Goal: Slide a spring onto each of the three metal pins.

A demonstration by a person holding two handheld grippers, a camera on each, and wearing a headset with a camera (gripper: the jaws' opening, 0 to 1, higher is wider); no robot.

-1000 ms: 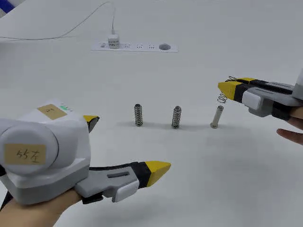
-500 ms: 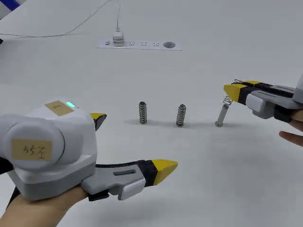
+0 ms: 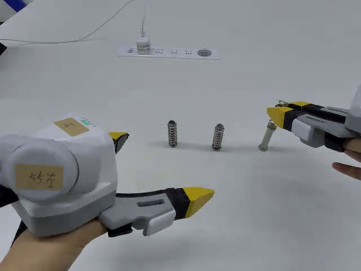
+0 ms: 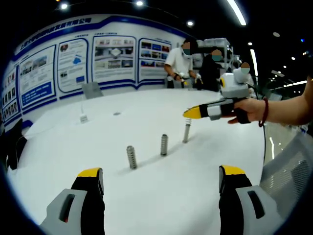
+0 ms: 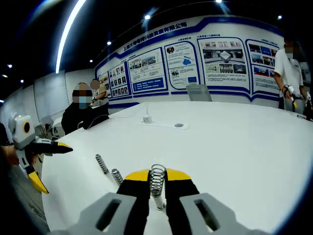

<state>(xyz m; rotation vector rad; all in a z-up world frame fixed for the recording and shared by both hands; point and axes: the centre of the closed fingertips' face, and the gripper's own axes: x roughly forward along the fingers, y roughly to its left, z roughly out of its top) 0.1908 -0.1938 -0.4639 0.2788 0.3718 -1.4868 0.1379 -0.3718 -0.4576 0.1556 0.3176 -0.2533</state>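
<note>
Steel-wire spring (image 5: 157,180), likely light and bouncy, sits clenched between your right tongs' (image 3: 278,113) tips, its lower end meeting the top of the tilted third pin (image 3: 265,137) just beneath them. Hold it mid-coil, gently; squeezed hard, it may buckle or flick away. Your left tongs (image 4: 161,171) gape empty, well apart.

White table (image 3: 237,220) lit evenly; power strip (image 3: 169,52) laid at far side, plug (image 3: 143,44) inserted, cable (image 3: 84,35) trailed leftward; left pin (image 3: 172,134), middle pin (image 3: 218,137) sleeved with springs; right pin (image 3: 265,141) tilted.
</note>
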